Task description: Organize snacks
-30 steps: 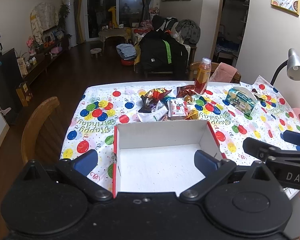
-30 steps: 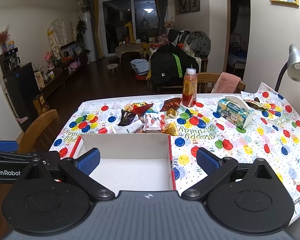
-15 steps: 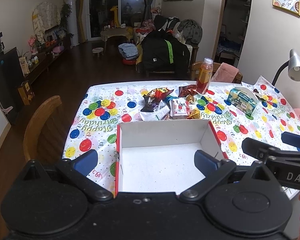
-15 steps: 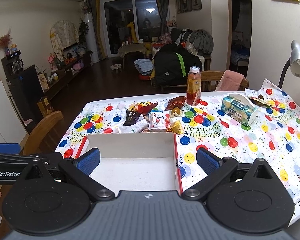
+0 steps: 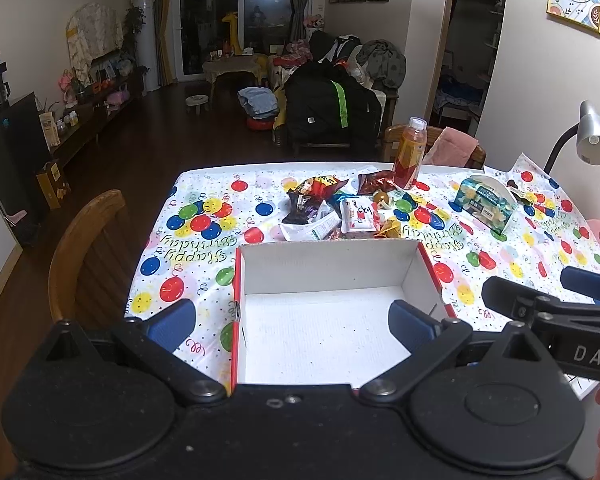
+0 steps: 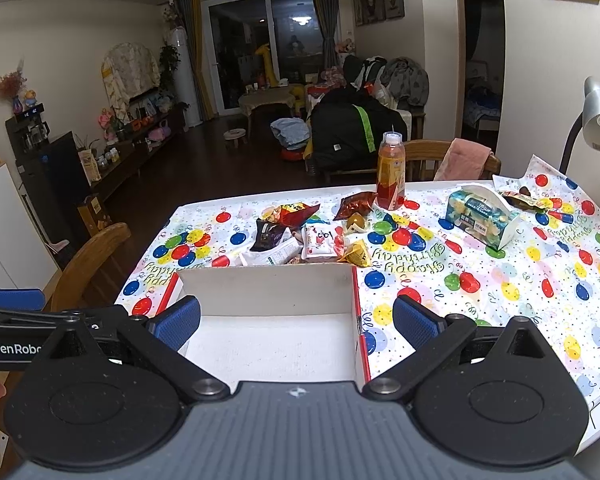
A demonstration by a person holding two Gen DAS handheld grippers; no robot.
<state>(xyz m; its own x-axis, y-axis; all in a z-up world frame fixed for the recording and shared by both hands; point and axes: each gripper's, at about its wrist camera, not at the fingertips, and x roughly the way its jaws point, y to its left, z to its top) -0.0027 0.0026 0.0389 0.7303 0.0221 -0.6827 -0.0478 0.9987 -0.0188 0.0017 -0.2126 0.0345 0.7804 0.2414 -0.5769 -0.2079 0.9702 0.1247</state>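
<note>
Snacks (image 5: 332,208) — crinkled colourful packets, heaped behind box (image 5: 328,264).

I see open tablecloth (image 6: 480,292) right of the box (image 6: 268,292); behind the box, the snack pile (image 6: 300,236) and bottle (image 6: 390,172) block passage.

My tablecloth (image 5: 204,248) reads "Happy Birthday"; my right gripper (image 5: 580,354) shows "DAS", my left gripper (image 6: 16,348) "GenRobo".
</note>
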